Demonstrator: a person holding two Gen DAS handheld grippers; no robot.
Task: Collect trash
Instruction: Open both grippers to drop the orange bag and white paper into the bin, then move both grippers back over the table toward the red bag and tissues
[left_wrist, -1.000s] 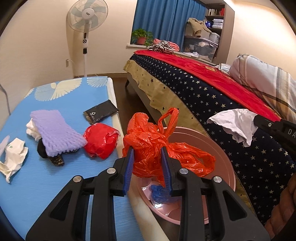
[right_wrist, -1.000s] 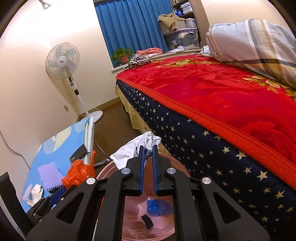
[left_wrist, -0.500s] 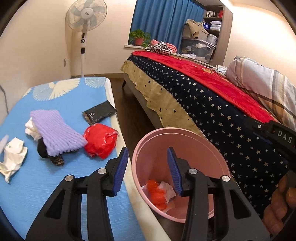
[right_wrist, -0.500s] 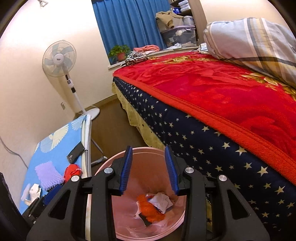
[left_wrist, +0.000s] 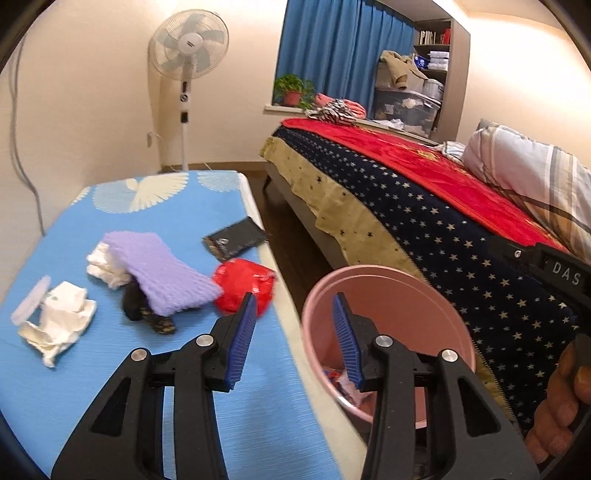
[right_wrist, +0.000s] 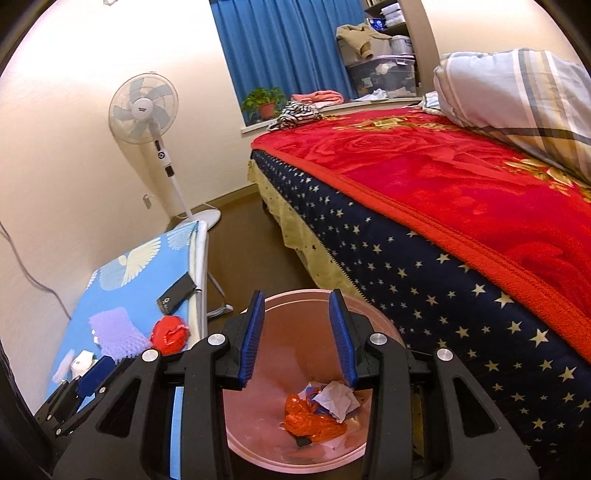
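My left gripper (left_wrist: 294, 299) is open and holds nothing; it hangs over the gap between the blue board (left_wrist: 37, 387) and the pink bin (left_wrist: 388, 269). Just beyond its left fingertip lies a crumpled red wrapper (left_wrist: 243, 286). A crumpled white paper (left_wrist: 59, 317) and a black packet (left_wrist: 236, 242) also lie on the board. My right gripper (right_wrist: 296, 295) stands open and empty above the bin (right_wrist: 295, 350). Inside the bin lie an orange plastic bag (right_wrist: 310, 421) and a white paper wad (right_wrist: 338, 400).
A purple knitted cloth (left_wrist: 159, 273) lies over a dark sock (left_wrist: 144, 310) and a white cloth on the board. The bed (left_wrist: 443, 221) with its starred cover runs close along the bin's right side. A standing fan (left_wrist: 188, 40) is at the far wall.
The orange bag left my left gripper and the white paper left my right gripper; both now lie in the bin. Both grippers opened. My left gripper shifted left toward the board.
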